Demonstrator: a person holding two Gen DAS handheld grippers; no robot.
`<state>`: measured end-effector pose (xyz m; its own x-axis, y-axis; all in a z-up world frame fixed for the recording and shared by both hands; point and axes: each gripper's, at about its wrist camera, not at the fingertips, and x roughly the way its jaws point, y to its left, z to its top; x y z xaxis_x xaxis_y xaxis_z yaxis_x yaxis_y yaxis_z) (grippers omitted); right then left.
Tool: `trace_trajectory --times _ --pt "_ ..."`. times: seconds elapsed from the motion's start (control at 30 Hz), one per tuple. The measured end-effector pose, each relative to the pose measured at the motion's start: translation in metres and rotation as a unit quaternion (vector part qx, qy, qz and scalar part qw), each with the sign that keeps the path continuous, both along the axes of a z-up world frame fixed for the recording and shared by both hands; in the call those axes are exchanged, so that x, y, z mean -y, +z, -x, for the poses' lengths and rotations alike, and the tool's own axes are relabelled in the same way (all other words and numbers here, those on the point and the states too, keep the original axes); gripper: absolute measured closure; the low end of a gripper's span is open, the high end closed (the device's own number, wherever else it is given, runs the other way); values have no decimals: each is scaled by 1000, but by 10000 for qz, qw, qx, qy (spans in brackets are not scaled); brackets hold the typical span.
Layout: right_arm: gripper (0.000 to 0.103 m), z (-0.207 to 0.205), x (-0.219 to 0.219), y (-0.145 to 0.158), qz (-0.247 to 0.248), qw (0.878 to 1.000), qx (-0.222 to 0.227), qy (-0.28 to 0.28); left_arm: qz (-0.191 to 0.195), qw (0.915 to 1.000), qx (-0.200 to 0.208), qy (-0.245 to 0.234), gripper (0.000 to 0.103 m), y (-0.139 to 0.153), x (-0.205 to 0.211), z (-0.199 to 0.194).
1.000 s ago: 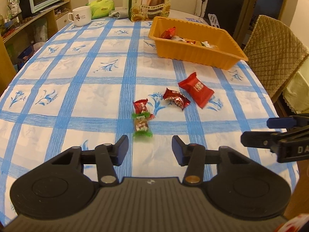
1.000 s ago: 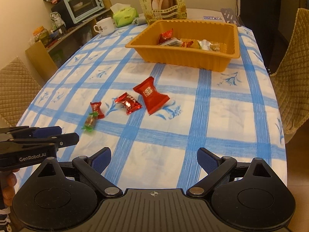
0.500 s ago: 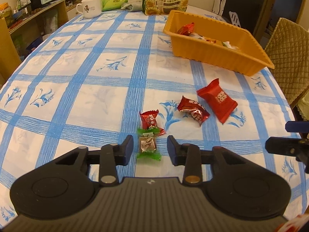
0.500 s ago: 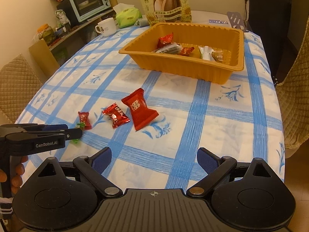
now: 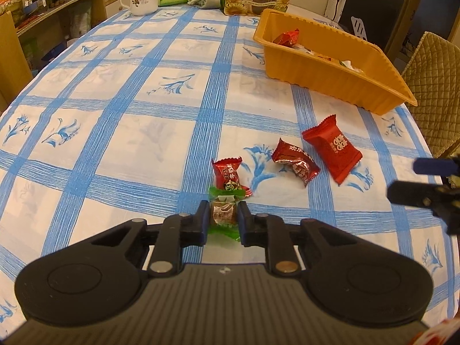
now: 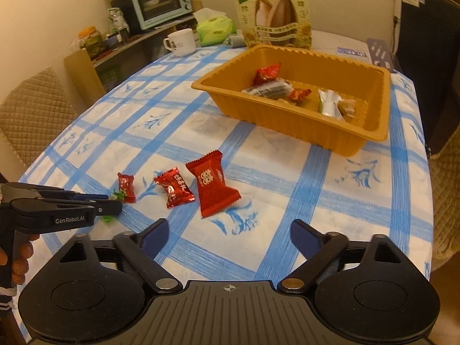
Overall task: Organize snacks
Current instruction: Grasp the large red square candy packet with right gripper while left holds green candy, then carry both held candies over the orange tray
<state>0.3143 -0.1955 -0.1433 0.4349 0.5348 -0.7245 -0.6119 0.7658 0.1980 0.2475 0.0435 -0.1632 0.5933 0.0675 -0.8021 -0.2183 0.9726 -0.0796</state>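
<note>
Four small wrapped snacks lie loose on the blue-and-white checked cloth of the surface (image 5: 138,132), and you have one of them already. Your left claw (image 5: 223,220) is shut tight on the little brown candy in the green crinkly wrapper (image 5: 223,214). Its pads press on both sides of the candy. The candy points away from you, with one green end sticking out the front and one out the back. It sits low, right at the cloth.

The short dark red candy with the cartoon face (image 5: 229,176) touches the green one at the far end, so lift straight up and you should not drag it along.

Your right claw (image 6: 227,237) holds nothing. Its jaws are wide apart but closing a little, with only bare cloth between them. The big flat red packet with white letters (image 6: 212,187) lies just ahead of that claw and a bit to its left. The packet's long side runs away from you and leans left. Your right hand is the nearer one for it. The shiny crumpled dark red candy (image 6: 174,187) lies just to the left of the packet, between your two claws.

The orange plastic tray with the wavy rim (image 6: 218,86) stands farther back on the surface, well apart from the loose snacks. It is closer to your right side. In it you have a red wrapped snack, a long silvery bar, a small orange-red candy, a silver foil piece and a small brown candy. There is still lots of room in it.
</note>
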Motion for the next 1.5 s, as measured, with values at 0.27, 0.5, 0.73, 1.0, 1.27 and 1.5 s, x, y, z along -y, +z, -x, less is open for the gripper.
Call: trace_trajectory --times 0.27,0.5,0.73,1.0,1.27,1.5 --pt "38 -19 -17 -6 21 9990 202 393 -80 9994 144 320 85 17 -18 17" --pt "50 -34 -36 -11 101 9968 307 725 -204 9966 201 770 85 28 -42 35" --pt "57 -46 -52 -19 225 9955 292 875 -254 9935 267 1077 85 39 -58 50" --pt "61 -54 -63 -29 295 9953 170 906 -297 9925 298 1149 85 44 -62 56" --pt "79 -58 -59 -30 206 9961 78 852 -336 9933 340 1049 85 49 -60 49" --pt "80 -57 -44 -15 -49 9977 10 672 -371 9949 408 848 85 57 -55 37"
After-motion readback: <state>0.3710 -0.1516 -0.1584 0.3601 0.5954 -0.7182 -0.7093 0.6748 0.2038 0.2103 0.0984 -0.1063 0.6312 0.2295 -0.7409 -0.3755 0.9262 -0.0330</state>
